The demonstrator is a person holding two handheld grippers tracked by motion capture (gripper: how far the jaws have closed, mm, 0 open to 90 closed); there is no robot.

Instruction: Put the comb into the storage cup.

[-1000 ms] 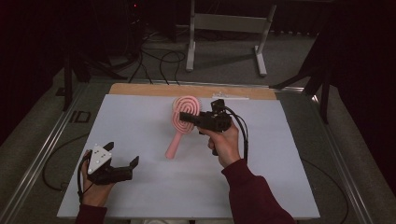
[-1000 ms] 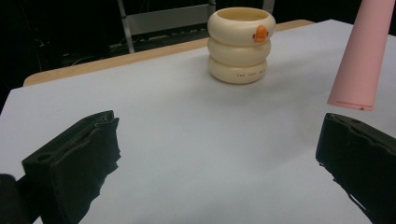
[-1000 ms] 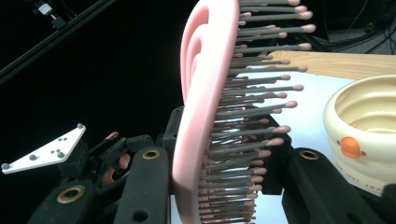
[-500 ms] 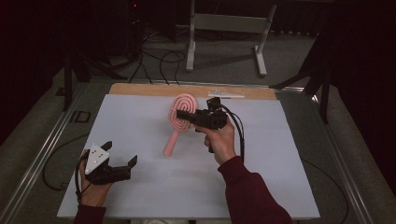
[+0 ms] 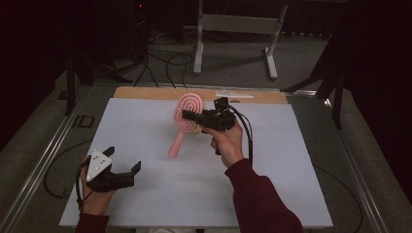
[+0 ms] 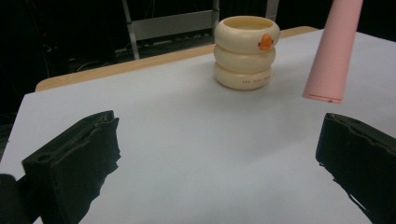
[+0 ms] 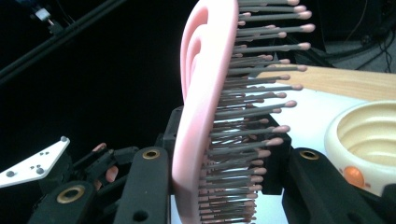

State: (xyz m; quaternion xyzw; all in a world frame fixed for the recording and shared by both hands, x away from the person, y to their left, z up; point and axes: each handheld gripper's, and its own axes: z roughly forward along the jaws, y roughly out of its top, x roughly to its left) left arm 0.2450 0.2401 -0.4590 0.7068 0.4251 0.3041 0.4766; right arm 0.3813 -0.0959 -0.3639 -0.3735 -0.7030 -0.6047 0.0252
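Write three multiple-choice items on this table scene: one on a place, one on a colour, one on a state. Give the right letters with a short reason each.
1. Where is the pink hairbrush?
A. Flat on the table
B. In the right tongs, lifted off the table
C. Inside the cream cup

2. What colour is the small mark on the cream ringed cup?
A. Orange
B. Blue
C. Green

3. How do the left tongs stand?
A. Shut on the brush handle
B. Shut on the cup
C. Open, with nothing between them

Answers: 1 B, since the right gripper view shows the jaws clamped on the brush head and the handle hangs clear of the white table. 2 A, since the left gripper view shows an orange spot on the top ring. 3 C, since the left gripper view shows the jaws wide apart over bare table.
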